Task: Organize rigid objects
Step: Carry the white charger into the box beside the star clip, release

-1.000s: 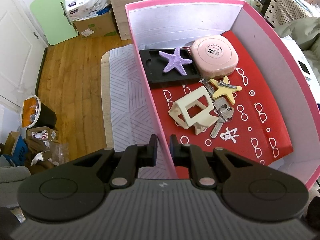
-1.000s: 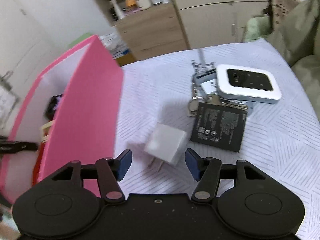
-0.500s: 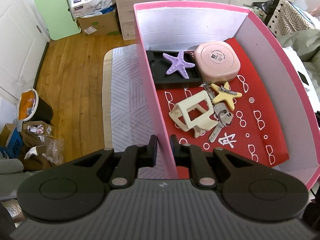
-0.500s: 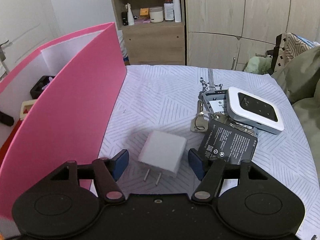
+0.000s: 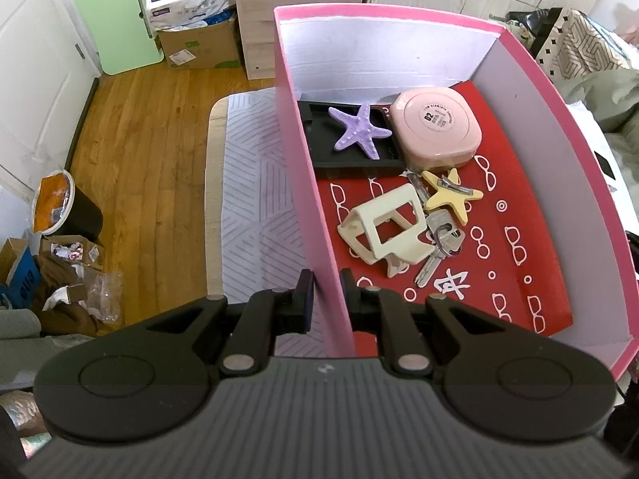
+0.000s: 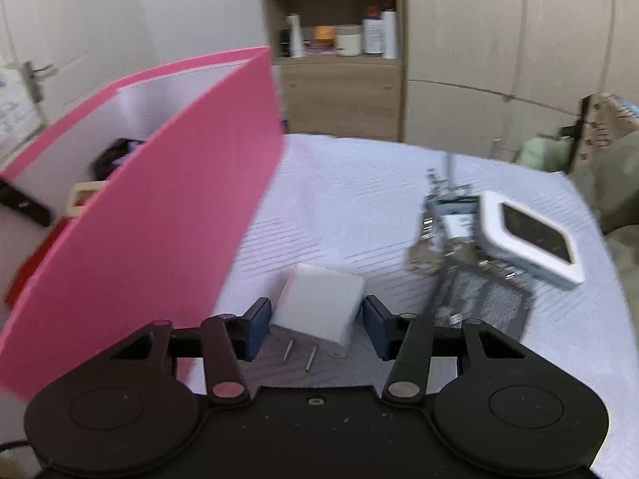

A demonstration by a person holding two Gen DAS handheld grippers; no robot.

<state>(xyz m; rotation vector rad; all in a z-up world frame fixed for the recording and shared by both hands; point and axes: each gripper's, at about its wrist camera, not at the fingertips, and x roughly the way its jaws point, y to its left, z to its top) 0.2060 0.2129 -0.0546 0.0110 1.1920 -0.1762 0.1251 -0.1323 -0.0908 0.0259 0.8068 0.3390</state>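
Closing on the white charger point(image 6: 319, 303) just beside the pink box point(image 6: 159, 247), the right tool point(image 6: 315, 329) (pads not yet touching) should squeeze its flat sides squarely while the left tool point(image 5: 325, 299), clamped on the box wall, steadies it.

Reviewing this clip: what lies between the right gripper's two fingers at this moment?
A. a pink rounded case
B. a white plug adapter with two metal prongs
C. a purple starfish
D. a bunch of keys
B. In the right wrist view the white plug adapter lies on the cloth between the blue pads of the right gripper, prongs toward the camera, as the jaws are closing; small gaps still show on both sides.
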